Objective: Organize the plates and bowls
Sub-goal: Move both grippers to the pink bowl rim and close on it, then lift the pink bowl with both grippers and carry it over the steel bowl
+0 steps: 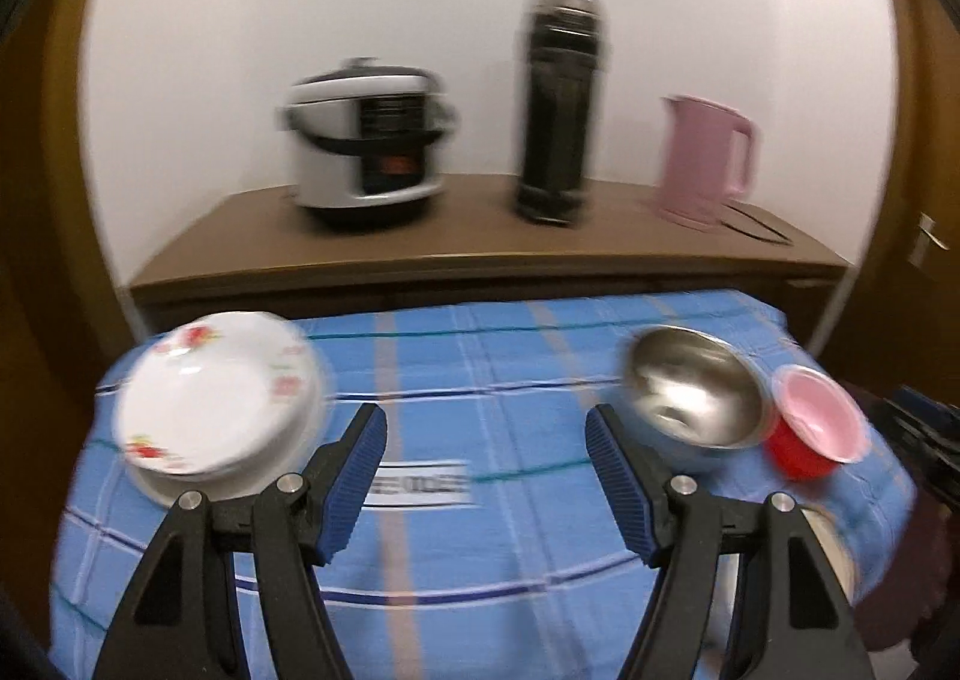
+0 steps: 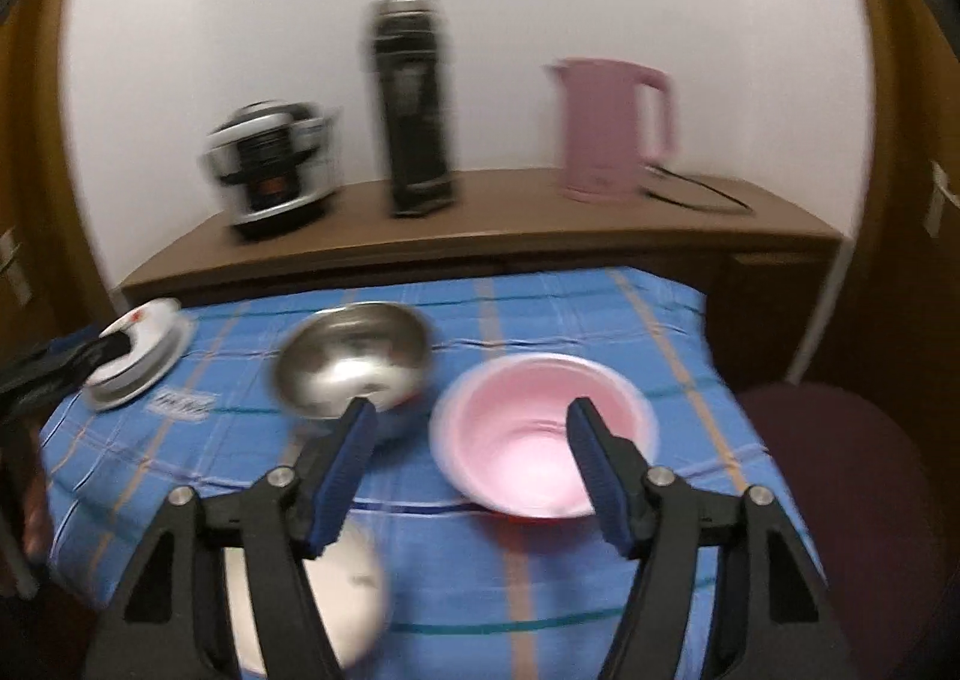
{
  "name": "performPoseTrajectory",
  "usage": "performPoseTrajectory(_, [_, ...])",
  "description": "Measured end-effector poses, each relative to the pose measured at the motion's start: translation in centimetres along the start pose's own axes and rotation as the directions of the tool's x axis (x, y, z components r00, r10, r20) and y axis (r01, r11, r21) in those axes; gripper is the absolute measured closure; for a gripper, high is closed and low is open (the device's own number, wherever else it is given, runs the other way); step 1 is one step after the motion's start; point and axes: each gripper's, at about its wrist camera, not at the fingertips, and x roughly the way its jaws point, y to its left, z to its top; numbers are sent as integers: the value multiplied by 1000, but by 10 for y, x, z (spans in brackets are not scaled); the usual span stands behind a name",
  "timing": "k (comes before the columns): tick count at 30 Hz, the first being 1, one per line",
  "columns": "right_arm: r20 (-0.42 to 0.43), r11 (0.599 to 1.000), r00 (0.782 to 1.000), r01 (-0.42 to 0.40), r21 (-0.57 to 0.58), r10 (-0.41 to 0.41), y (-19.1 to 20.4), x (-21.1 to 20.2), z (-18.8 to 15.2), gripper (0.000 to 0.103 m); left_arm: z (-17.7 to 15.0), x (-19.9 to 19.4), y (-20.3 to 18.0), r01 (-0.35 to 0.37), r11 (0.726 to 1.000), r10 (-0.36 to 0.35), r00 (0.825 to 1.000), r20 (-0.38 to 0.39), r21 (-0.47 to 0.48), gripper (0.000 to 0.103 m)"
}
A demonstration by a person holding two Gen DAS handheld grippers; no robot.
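A stack of white floral plates [image 1: 216, 398] sits at the table's left. A steel bowl [image 1: 690, 398] and a pink-lined red bowl [image 1: 819, 416] stand at the right. My left gripper [image 1: 486, 428] hangs open over bare blue cloth between them, holding nothing. In the right wrist view, the steel bowl [image 2: 354, 359] lies behind the left finger and the pink bowl [image 2: 540, 434] lies partly between the fingers. My right gripper [image 2: 471, 422] is open just before the pink bowl, its pads not pressing on it. A white bowl [image 2: 354, 590] shows under the left finger. Both views are blurred.
The blue checked tablecloth [image 1: 480, 560] covers a small table. Behind it, a wooden sideboard [image 1: 480, 254] carries a rice cooker [image 1: 366, 140], a black thermos [image 1: 558, 104] and a pink kettle [image 1: 708, 158]. A maroon chair [image 2: 840, 470] stands at the table's right edge.
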Motion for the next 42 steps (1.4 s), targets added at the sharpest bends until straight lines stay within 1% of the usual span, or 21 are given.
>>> performPoseTrajectory(3, [-33, 998, 999, 36, 51, -34, -32, 10, -1, 43, 6, 4, -48, 63, 995, -61, 998, -34, 71, 32])
performPoseTrajectory(7, [-66, 996, 997, 47, 81, -42, -56, 21, -3, 54, 14, 11, -104, 153, 976, -142, 987, -80, 153, 32])
performPoseTrajectory(8, [-71, 995, 997, 44, 85, -38, -59, 24, -2, 55, 17, 14, -118, 166, 970, -151, 984, -97, 177, 33])
performPoseTrajectory(10, [-82, 995, 997, 23, 98, -15, -64, 28, -2, 56, 21, 18, -140, 186, 958, -162, 979, -124, 218, 39])
performPoseTrajectory(13, [-101, 995, 995, 9, 100, 1, -66, 39, -1, 58, 24, 33, -165, 254, 937, -203, 955, -218, 240, 47])
performPoseTrajectory(15, [-112, 995, 994, -2, 97, 13, -67, 46, -1, 62, 21, 42, -178, 262, 929, -194, 946, -260, 261, 59])
performPoseTrajectory(16, [-116, 995, 993, -5, 97, 16, -67, 48, -1, 63, 21, 48, -183, 264, 927, -187, 941, -281, 267, 61])
performPoseTrajectory(17, [-119, 995, 993, -11, 96, 22, -67, 50, -2, 64, 20, 52, -186, 272, 925, -189, 935, -301, 266, 63])
performPoseTrajectory(18, [-124, 996, 992, -16, 93, 27, -67, 53, -2, 65, 19, 57, -189, 287, 921, -196, 925, -326, 262, 67])
performPoseTrajectory(20, [-130, 996, 991, -23, 91, 35, -68, 57, -3, 71, 16, 65, -192, 302, 918, -198, 910, -363, 258, 72])
performPoseTrajectory(21, [-132, 995, 990, -29, 95, 41, -69, 59, -4, 72, 15, 68, -193, 308, 917, -199, 904, -379, 254, 72])
performPoseTrajectory(23, [-137, 995, 989, -43, 95, 56, -70, 62, -4, 80, 15, 75, -195, 323, 912, -204, 891, -404, 251, 72])
performPoseTrajectory(24, [-141, 994, 988, -51, 94, 64, -70, 64, -5, 81, 15, 79, -197, 331, 911, -206, 882, -423, 247, 72])
performPoseTrajectory(26, [-150, 994, 986, -62, 90, 75, -70, 66, -7, 89, 14, 86, -197, 355, 910, -226, 858, -462, 214, 72])
performPoseTrajectory(27, [-152, 993, 985, -69, 93, 82, -71, 68, -8, 89, 13, 89, -197, 363, 910, -233, 848, -476, 201, 72])
performPoseTrajectory(30, [-151, 991, 983, -87, 101, 101, -73, 68, -9, 93, 11, 97, -199, 358, 913, -224, 843, -490, 197, 72])
performPoseTrajectory(33, [-148, 990, 982, -99, 104, 114, -74, 67, -9, 92, 9, 105, -203, 379, 908, -242, 819, -520, 175, 74])
performPoseTrajectory(35, [-147, 987, 981, -114, 116, 130, -77, 66, -8, 92, 8, 108, -203, 381, 909, -245, 814, -527, 166, 74])
performPoseTrajectory(37, [-142, 985, 980, -121, 120, 138, -77, 65, -7, 92, 8, 111, -201, 383, 912, -253, 808, -532, 149, 77])
performPoseTrajectory(39, [-131, 984, 981, -129, 123, 145, -78, 61, -6, 93, 9, 111, -201, 376, 913, -245, 814, -526, 156, 82])
performPoseTrajectory(42, [-127, 985, 982, -129, 115, 143, -77, 59, -4, 93, 12, 108, -200, 375, 914, -246, 816, -522, 156, 84])
